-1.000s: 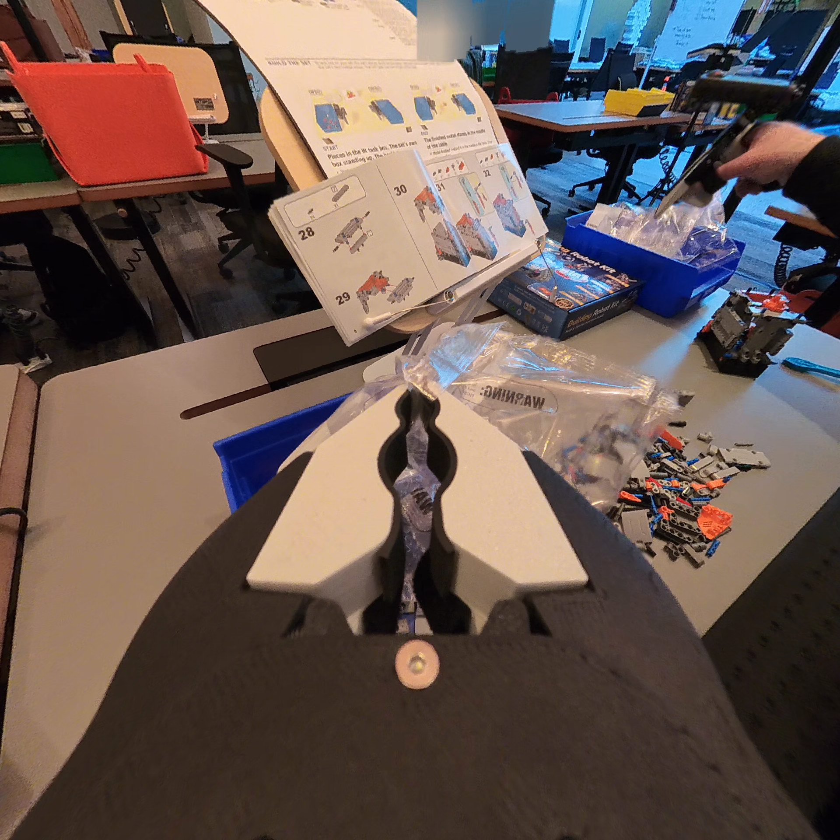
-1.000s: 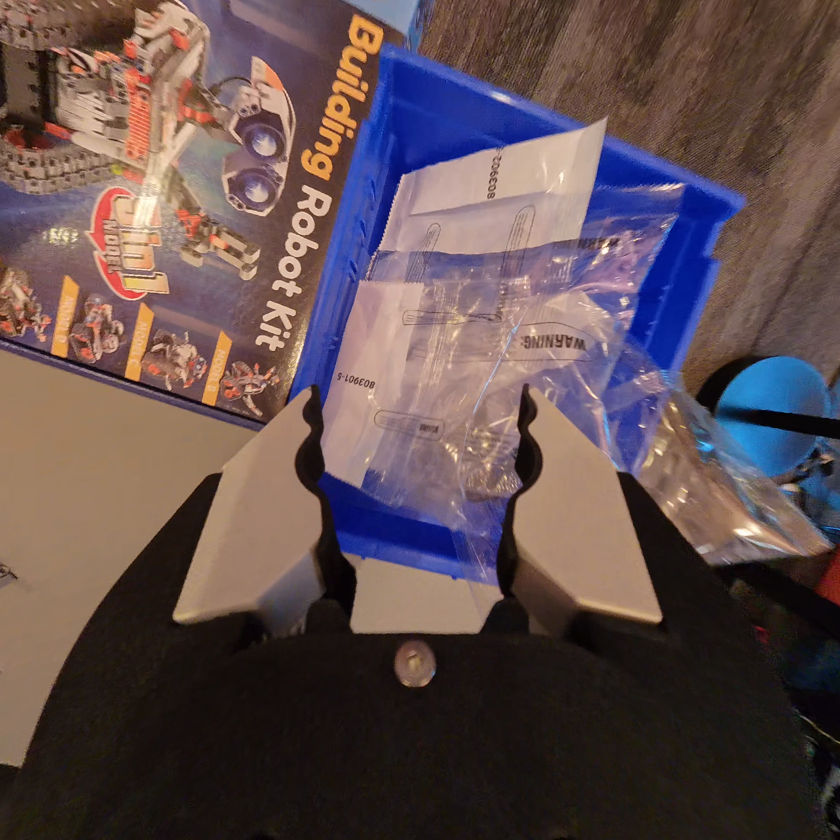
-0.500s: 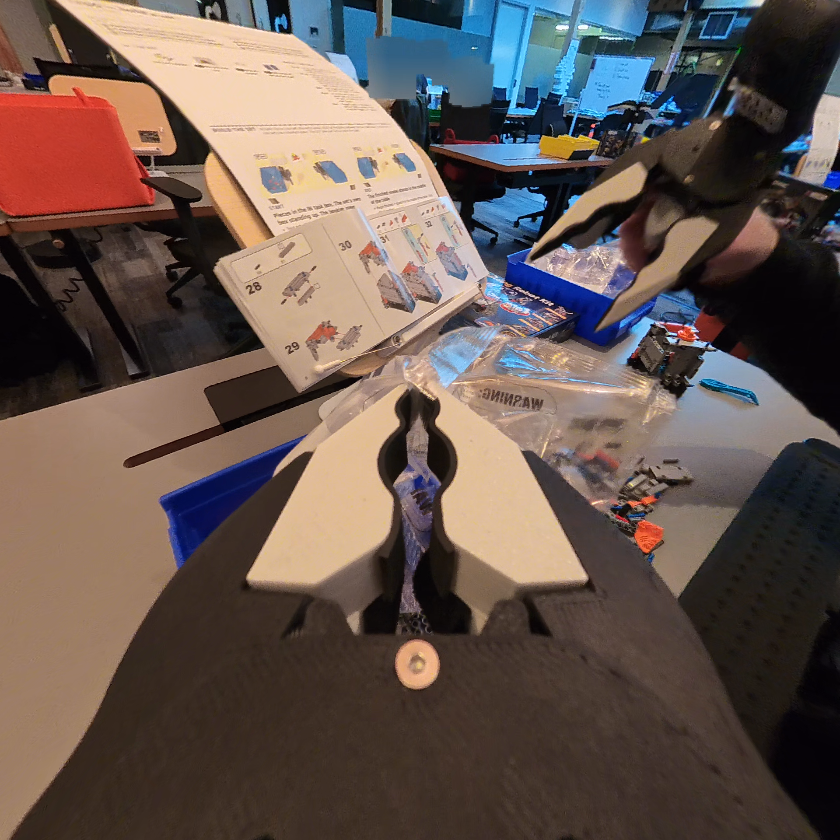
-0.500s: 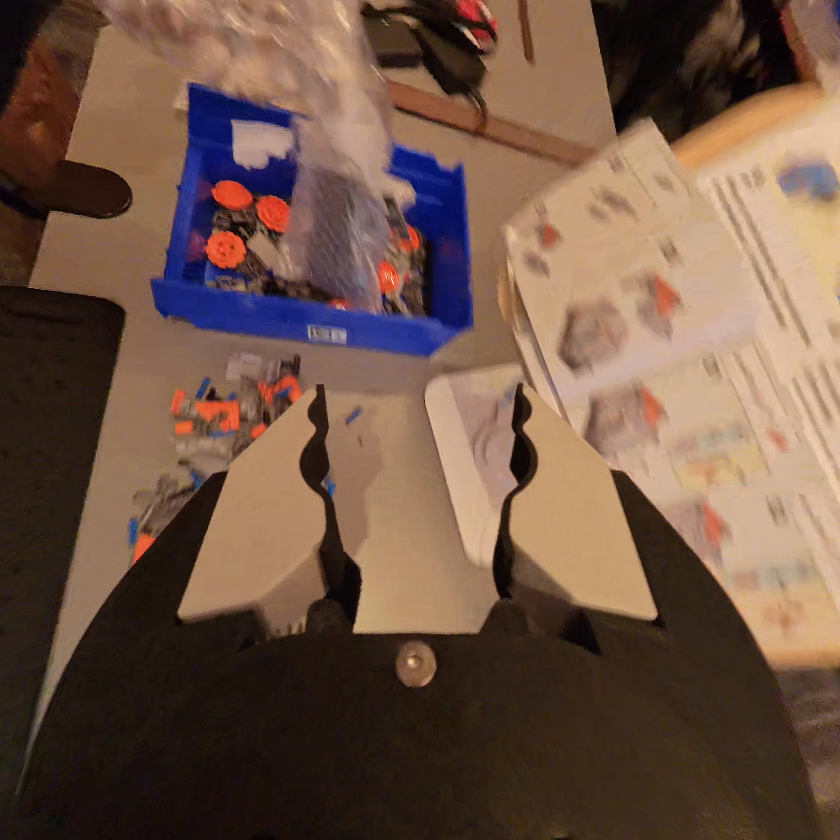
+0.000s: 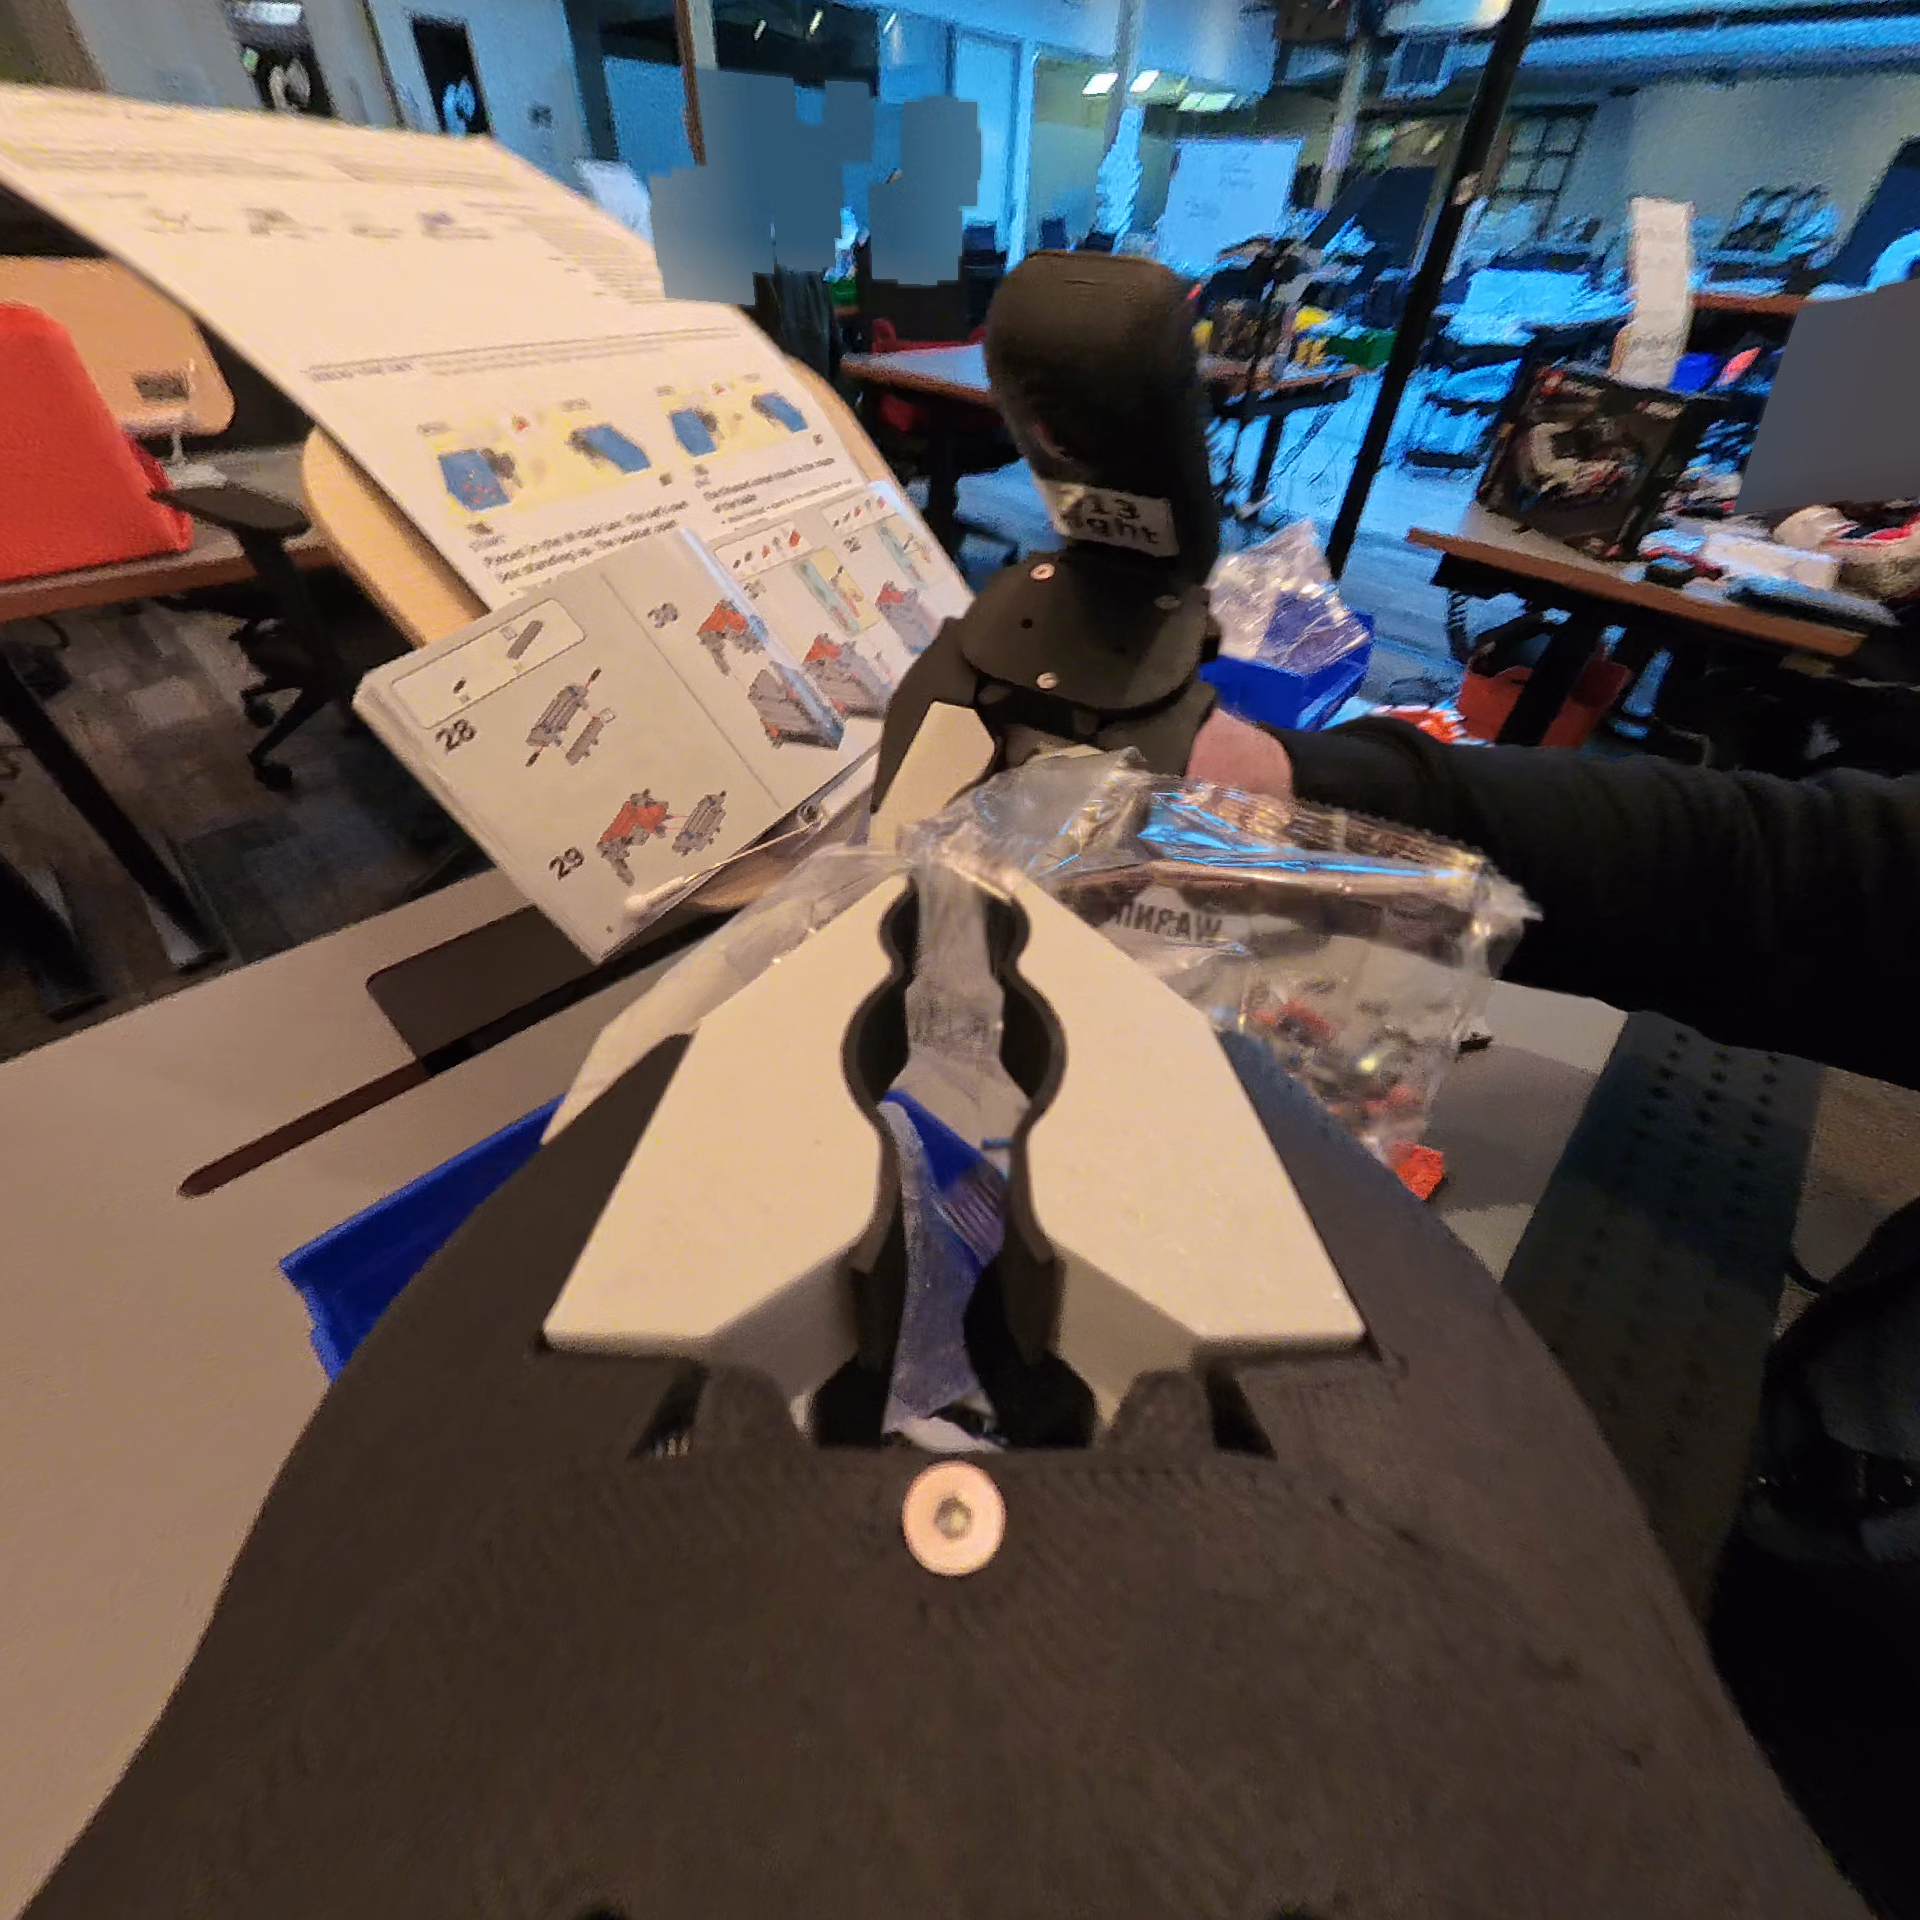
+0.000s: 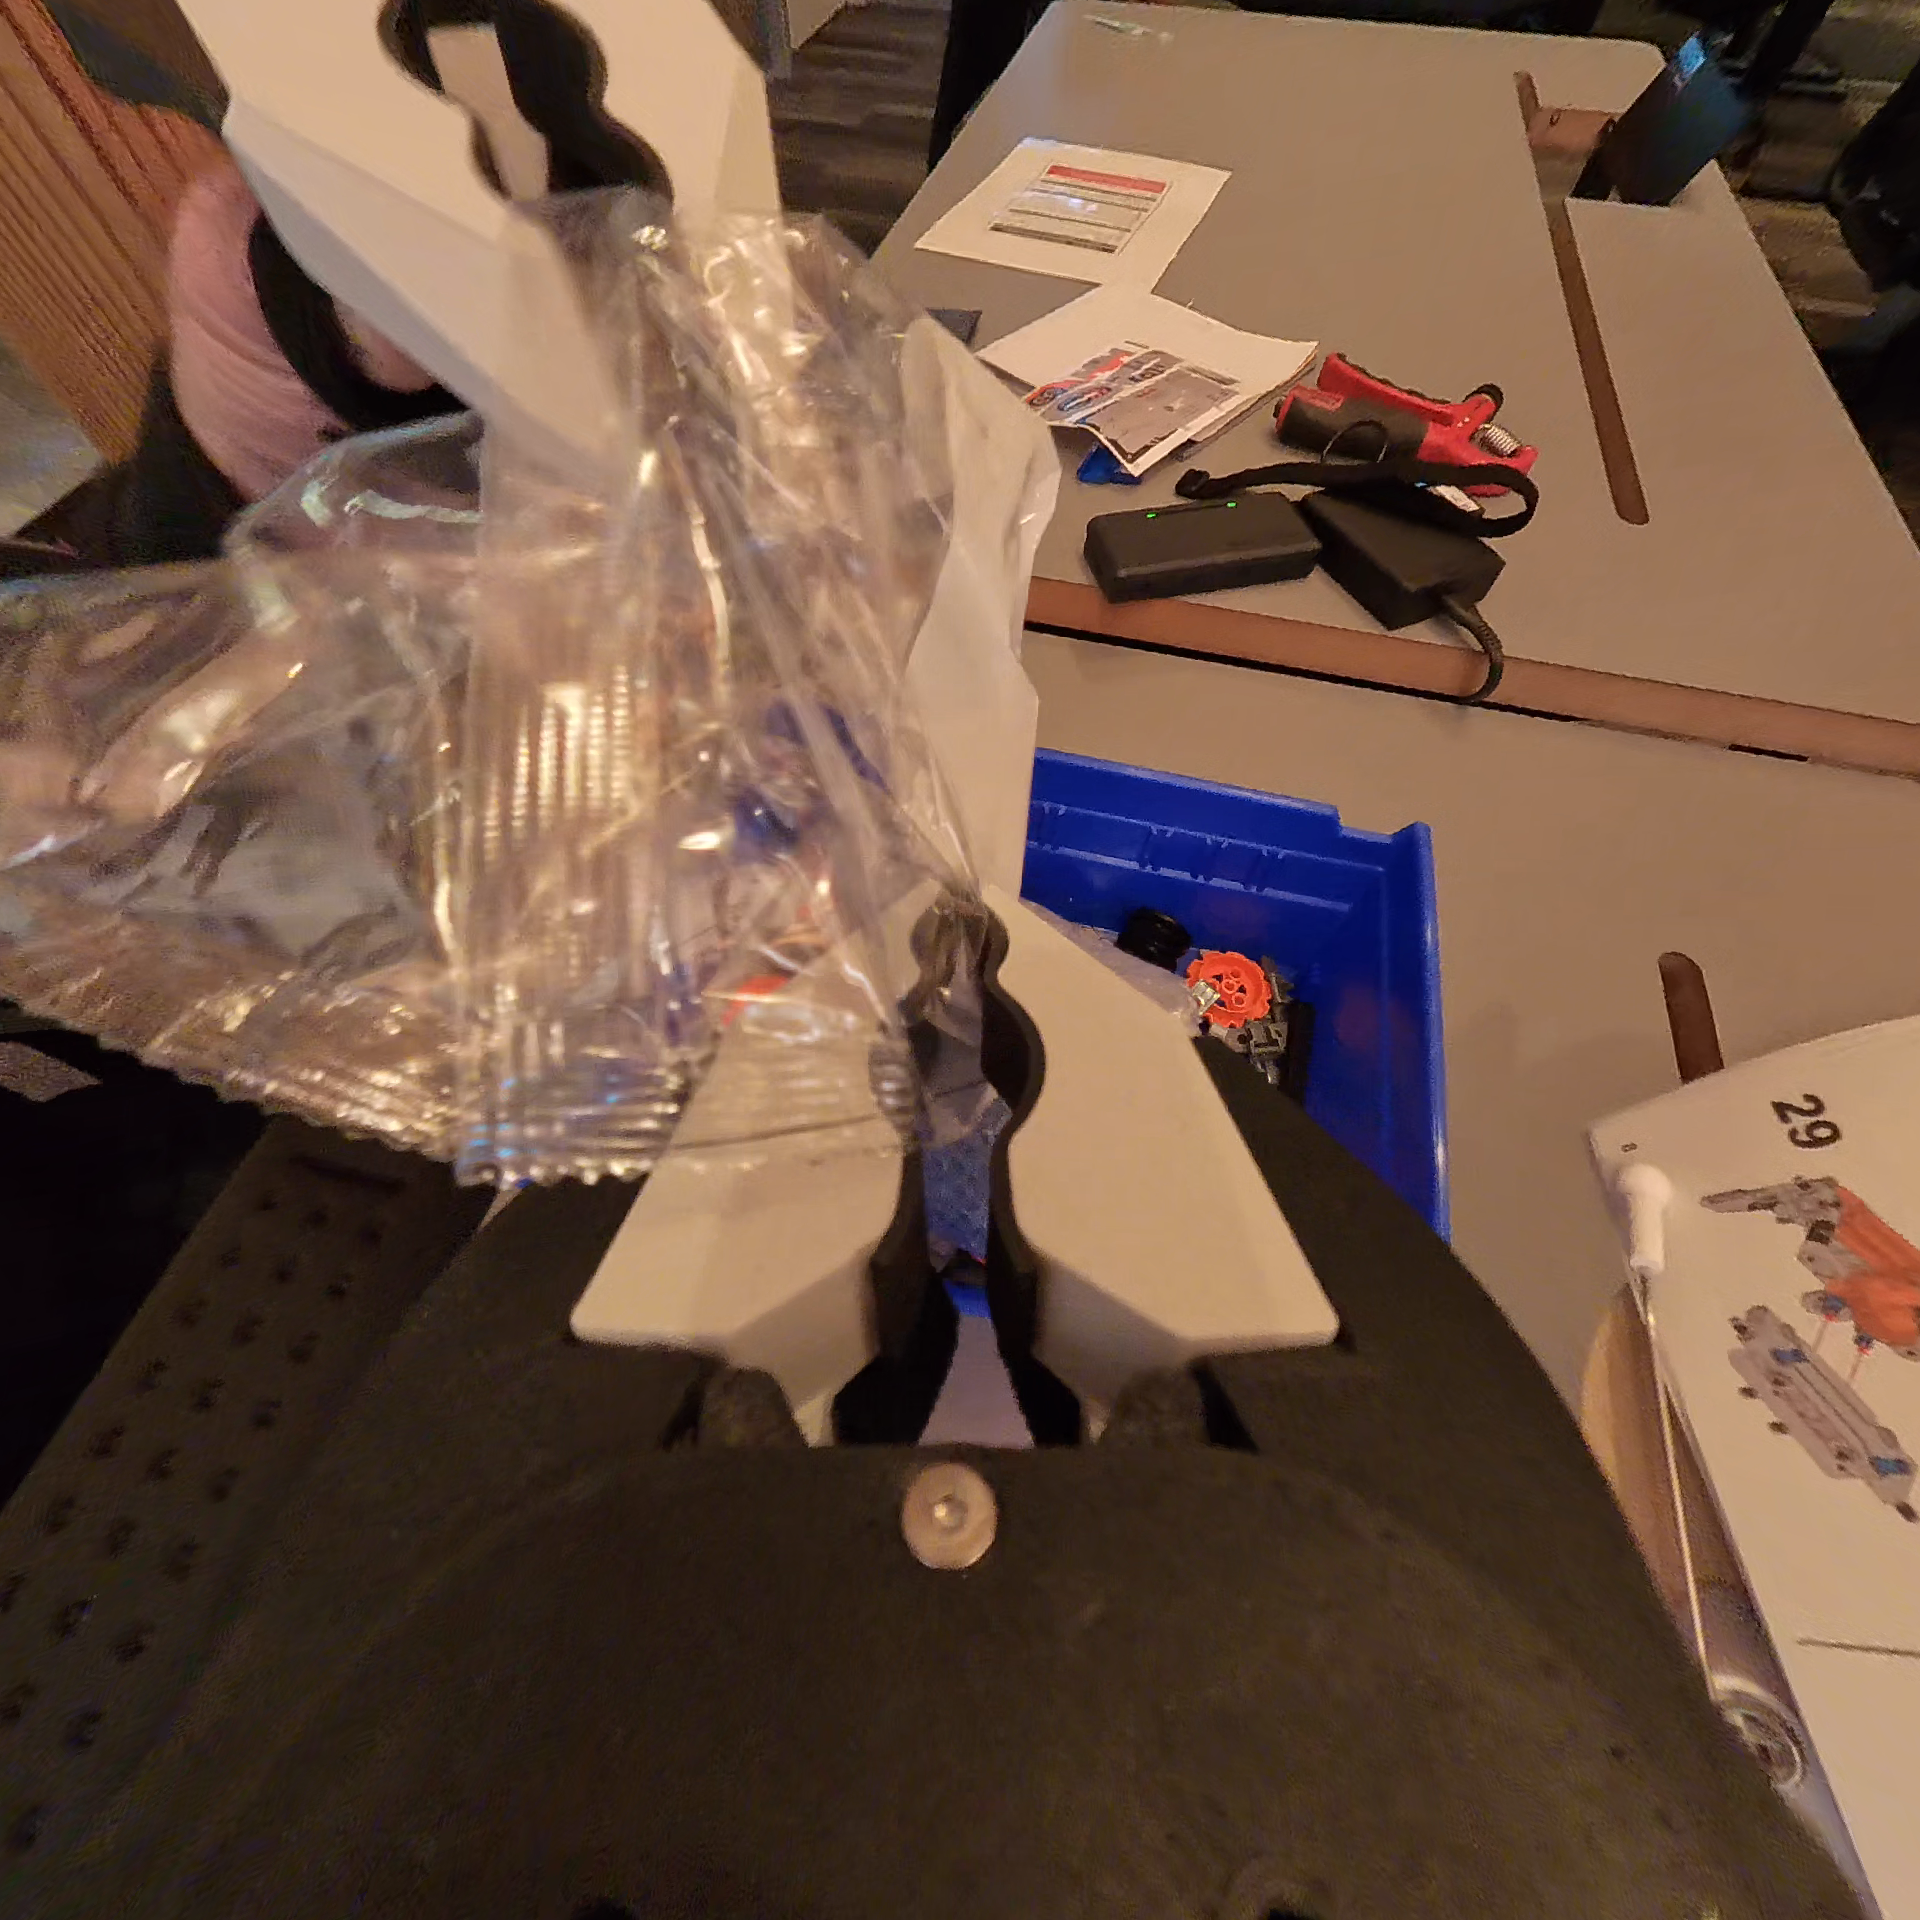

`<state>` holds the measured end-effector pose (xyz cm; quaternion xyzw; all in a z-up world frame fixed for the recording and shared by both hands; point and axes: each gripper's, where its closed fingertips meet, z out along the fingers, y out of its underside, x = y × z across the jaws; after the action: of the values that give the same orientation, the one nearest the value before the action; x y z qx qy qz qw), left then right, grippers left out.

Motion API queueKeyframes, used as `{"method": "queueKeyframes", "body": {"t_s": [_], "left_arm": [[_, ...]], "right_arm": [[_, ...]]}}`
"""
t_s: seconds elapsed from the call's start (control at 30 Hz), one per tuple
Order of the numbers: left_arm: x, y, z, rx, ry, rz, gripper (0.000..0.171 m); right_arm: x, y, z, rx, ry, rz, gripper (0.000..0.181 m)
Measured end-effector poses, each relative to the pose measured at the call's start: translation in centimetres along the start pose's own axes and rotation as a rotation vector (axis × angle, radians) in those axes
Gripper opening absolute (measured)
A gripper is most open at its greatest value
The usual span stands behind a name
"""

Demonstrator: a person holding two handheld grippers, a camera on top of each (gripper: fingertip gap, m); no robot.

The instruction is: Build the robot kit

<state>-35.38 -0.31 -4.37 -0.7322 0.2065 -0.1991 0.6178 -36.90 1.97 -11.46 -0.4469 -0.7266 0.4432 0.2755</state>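
Clear plastic bag [image 6: 499, 748] of small building pieces, held in the air above the blue bin [image 6: 1382, 997] on the grey bench [image 6: 1621, 873] — left gripper [image 5: 961, 925] clenched on one edge, right gripper [image 6: 961, 997] clenched on another. Instruction booklet [image 5: 623, 748] stands behind the bin.

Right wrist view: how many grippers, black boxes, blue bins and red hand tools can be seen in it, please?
Grippers: 2, the right gripper and the left gripper, both shut on the clear bag.
Black boxes: 2
Blue bin: 1
Red hand tool: 1
Total: 6
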Motion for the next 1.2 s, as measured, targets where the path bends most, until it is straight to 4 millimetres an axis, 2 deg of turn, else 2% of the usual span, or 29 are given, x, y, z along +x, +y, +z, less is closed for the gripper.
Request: {"method": "queueKeyframes", "body": {"t_s": [0.03,0.1,0.13,0.23,0.3,0.4,0.53,0.6,0.67,0.7,0.77,0.83,0.9,0.93,1.03,1.1,1.2], "left_arm": [[0.3,-0.1,-0.4,0.03,0.023,0.004,0.014],[0.5,0.0,-1.7,0.084,0.046,0.008,0.036],[0.5,0.1,-2.6,0.118,0.053,0.013,0.04],[-0.6,1.5,-4.6,0.143,0.004,0.014,0.057],[-1.4,3.1,-4.3,0.096,-0.018,0.015,0.069],[-1.3,4.7,-1.9,-0.002,-0.017,0.027,0.077],[-0.3,5.4,2.7,-0.12,0.013,0.017,0.069],[-0.4,5.8,4.3,-0.142,0.033,-0.016,0.056],[-0.9,6.2,4.9,-0.144,0.033,-0.065,0.025],[-0.5,6.3,5.1,-0.138,0.063,-0.082,0.013],[-0.7,6.4,5.0,-0.12,0.053,-0.089,0.001],[-0.6,6.5,4.9,-0.118,0.057,-0.096,0.0],[-0.6,6.4,4.5,-0.108,0.065,-0.1,0.0],[-0.7,6.3,4.3,-0.098,0.063,-0.108,0.0],[-0.7,5.6,4.0,-0.064,0.078,-0.121,0.0],[-0.6,5.8,4.1,-0.079,0.07,-0.106,0.0],[-1.3,5.5,3.8,-0.062,0.007,-0.101,0.0]], "right_arm": [[0.2,-0.2,-0.3,0.004,0.005,0.014,0.0],[0.4,-0.5,-1.0,0.019,0.001,0.054,0.0],[0.6,-0.7,-1.4,0.032,0.004,0.075,0.0],[0.8,-1.1,-2.4,0.064,-0.021,0.145,0.0],[0.8,-1.5,-2.8,0.076,-0.034,0.173,0.0],[0.3,-2.0,-2.7,0.063,-0.039,0.179,0.0],[-0.9,-2.5,-1.7,0.045,-0.052,0.171,0.0],[-1.3,-2.7,-1.3,0.048,-0.055,0.168,0.0],[-1.7,-2.8,-1.1,0.05,-0.06,0.17,0.0],[-1.8,-2.8,-1.0,0.047,-0.06,0.171,0.0],[-1.7,-2.8,-1.0,0.059,-0.047,0.165,0.0],[-1.7,-2.4,-1.6,0.065,-0.034,0.152,0.016],[-0.9,-0.8,-2.3,0.031,0.004,0.141,0.033],[-0.6,0.0,-2.5,0.025,0.005,0.144,0.036],[-1.0,2.2,-2.1,-0.022,-0.032,0.136,0.027],[-1.0,2.3,-1.7,-0.014,-0.013,0.099,0.01],[-1.1,1.8,-1.5,-0.005,0.026,0.085,0.006]]}}
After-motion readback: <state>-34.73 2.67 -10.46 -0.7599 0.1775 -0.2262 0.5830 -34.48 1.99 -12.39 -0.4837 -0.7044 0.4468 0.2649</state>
